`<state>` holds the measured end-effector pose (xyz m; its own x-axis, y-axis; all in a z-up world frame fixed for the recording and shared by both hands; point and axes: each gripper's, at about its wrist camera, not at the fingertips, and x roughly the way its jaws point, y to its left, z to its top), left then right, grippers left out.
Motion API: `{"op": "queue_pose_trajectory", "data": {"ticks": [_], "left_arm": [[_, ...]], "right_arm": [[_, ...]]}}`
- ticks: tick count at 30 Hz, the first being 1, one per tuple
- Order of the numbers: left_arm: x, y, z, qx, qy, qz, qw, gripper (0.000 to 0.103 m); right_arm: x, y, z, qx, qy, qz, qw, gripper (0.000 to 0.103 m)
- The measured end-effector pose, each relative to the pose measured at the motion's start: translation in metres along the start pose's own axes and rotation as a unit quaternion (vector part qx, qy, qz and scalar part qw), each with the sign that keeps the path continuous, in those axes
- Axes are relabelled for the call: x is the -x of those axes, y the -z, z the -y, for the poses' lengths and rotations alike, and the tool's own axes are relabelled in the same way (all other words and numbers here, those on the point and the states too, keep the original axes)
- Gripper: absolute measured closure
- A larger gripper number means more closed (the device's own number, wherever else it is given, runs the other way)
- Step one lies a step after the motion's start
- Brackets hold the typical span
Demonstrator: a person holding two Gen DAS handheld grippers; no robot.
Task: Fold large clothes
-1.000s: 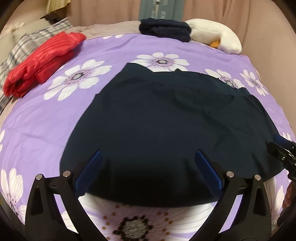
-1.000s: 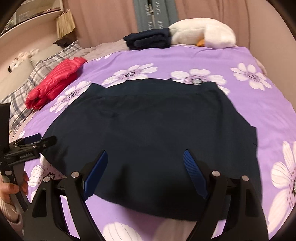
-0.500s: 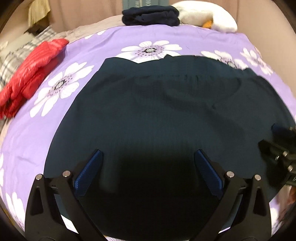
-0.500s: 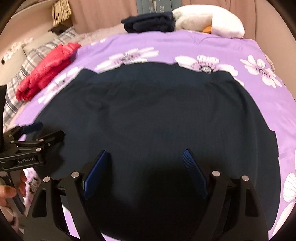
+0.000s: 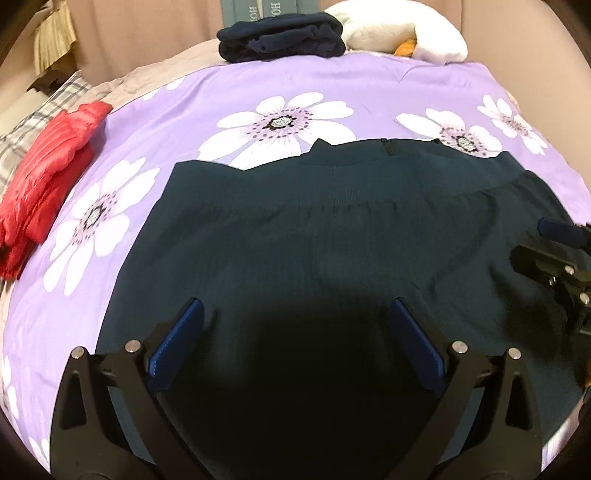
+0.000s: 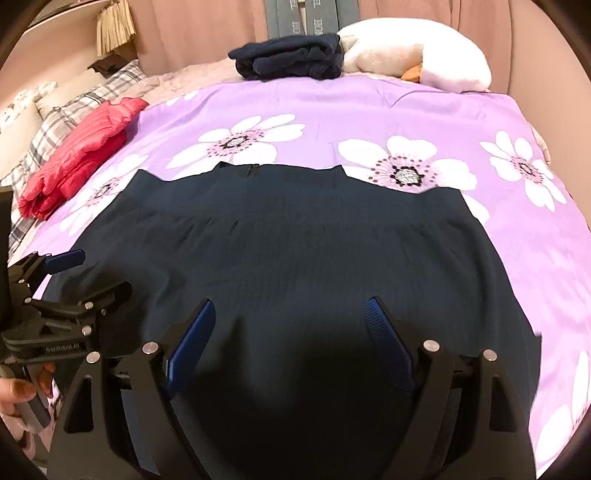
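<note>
Centrally, across both wrist views, one dark navy garment [image 5: 332,258] lies spread flat on the purple floral bedspread [image 5: 388,96] — it looks like a skirt, with a smooth waistband along its far edge, a short zip or tab at the middle of that band, and fine gathers just below it. Its cloth is faintly ribbed and mostly smooth, widening toward the bottom of the frame, where a shadow darkens it.

Two grippers are in view. The left gripper [image 5: 295,347] fills the bottom of its own view, its blue-padded fingers spread wide over the near part of the skirt, clasping nothing. The right gripper [image 6: 288,343] stands likewise in its view — fingers wide apart, nothing between them. Each also shows at the edge of the other's frame.

Beyond the skirt: one red puffy jacket [image 5: 48,177] at the left edge, one folded dark bundle [image 5: 280,37] at top centre, one white plush toy [image 5: 402,33] just beside it at upper right, and one plaid pillow [image 6: 74,110] at upper left.
</note>
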<state>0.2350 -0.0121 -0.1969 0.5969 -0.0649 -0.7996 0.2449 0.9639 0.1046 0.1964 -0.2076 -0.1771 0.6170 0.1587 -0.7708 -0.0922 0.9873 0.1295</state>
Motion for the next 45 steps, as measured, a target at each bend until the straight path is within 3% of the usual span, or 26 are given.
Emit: {"op": "queue_pose_trajectory", "data": {"ticks": [5, 9, 18, 42, 45], "left_arm": [[-0.034, -0.009, -0.002, -0.003, -0.004, -0.04, 0.9992, 0.002], [-0.041, -0.008, -0.009, 0.013, 0.006, -0.041, 0.999, 0.002], [-0.041, -0.006, -0.014, 0.018, 0.003, -0.038, 0.9991, 0.002], [-0.046, -0.014, -0.035, 0.041, -0.011, -0.021, 0.9989, 0.002], [-0.043, -0.015, -0.038, 0.044, -0.016, -0.019, 0.9987, 0.002]], "right_arm": [[-0.032, -0.022, 0.008, -0.023, -0.001, -0.041, 0.999, 0.019], [-0.049, -0.023, 0.026, -0.062, 0.006, -0.075, 0.995, 0.019], [-0.039, -0.026, 0.059, -0.111, 0.037, -0.051, 0.992, 0.019], [-0.047, -0.041, 0.076, -0.115, 0.058, -0.038, 0.991, 0.019], [-0.042, -0.043, 0.08, -0.119, 0.079, -0.028, 0.989, 0.019]]}}
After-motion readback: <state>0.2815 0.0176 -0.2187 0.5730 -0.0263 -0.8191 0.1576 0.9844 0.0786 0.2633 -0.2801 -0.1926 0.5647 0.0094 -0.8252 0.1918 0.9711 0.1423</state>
